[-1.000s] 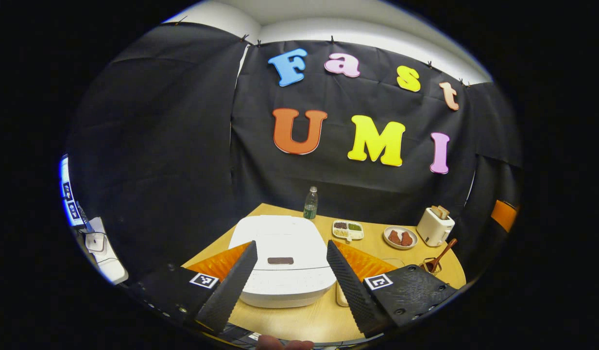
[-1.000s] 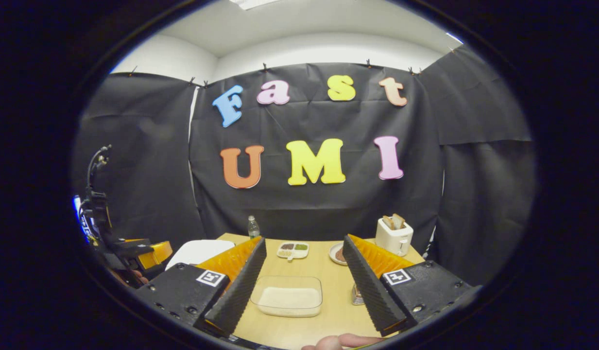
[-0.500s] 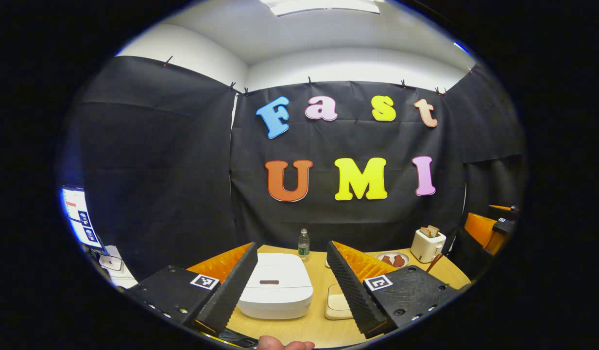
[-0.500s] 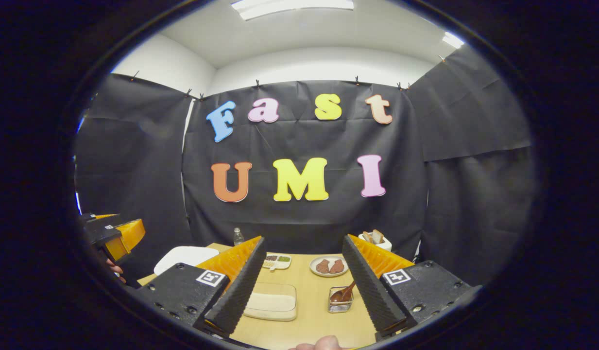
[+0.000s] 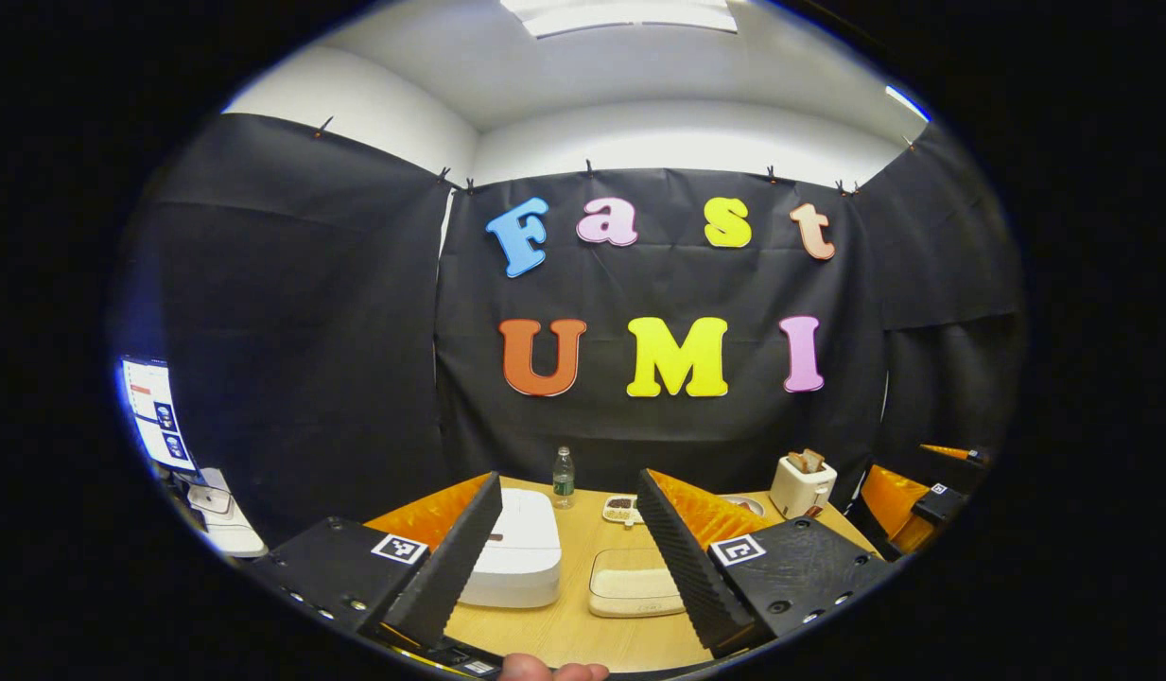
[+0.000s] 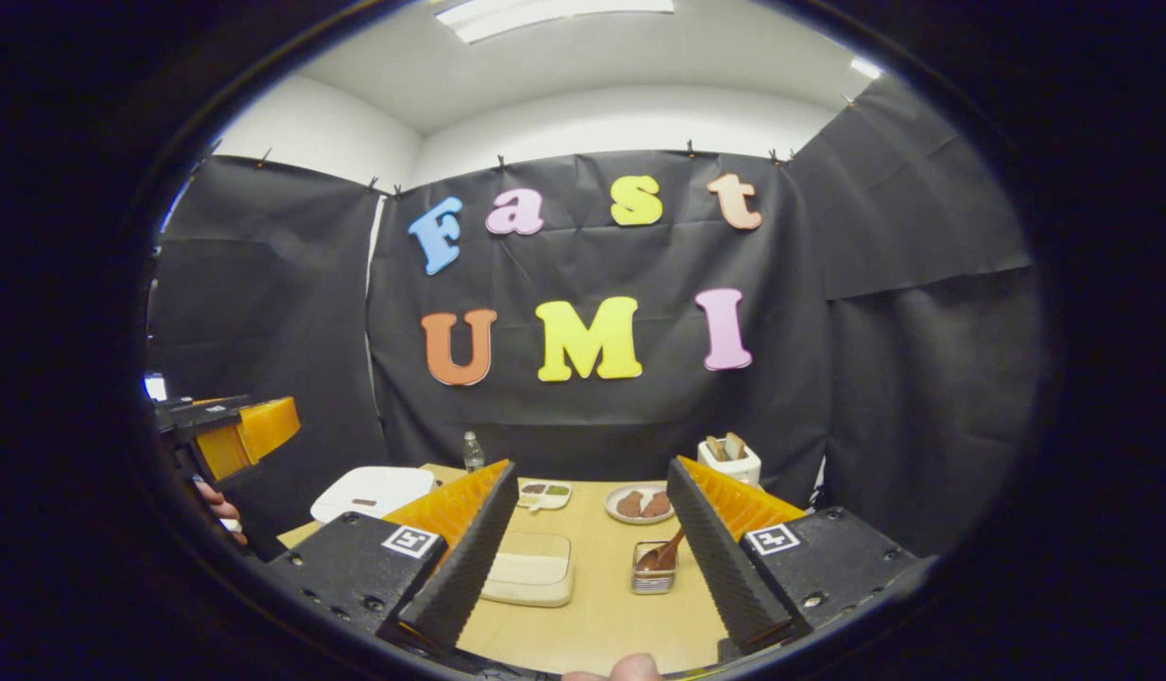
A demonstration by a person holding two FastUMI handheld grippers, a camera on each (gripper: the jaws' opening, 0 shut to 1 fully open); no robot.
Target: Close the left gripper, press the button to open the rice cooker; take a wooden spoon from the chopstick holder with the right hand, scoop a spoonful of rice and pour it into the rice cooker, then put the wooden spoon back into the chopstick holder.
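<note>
I am holding my left gripper [image 5: 568, 558] with its fingers spread wide, gripping nothing, short of the table [image 5: 564, 629]. My right gripper [image 6: 587, 549] is gaping too, empty. Nearest lies the rice tray [image 5: 635, 594]; beside it the cooker [image 5: 516, 560] is sitting lid down, its button [image 5: 495, 537] on top. Beyond, the spoon [image 6: 665, 551] is leaning in the holder [image 6: 652, 568]. I judge I am at the first step: next I should be pinching my left fingers together, then bearing down on that button.
</note>
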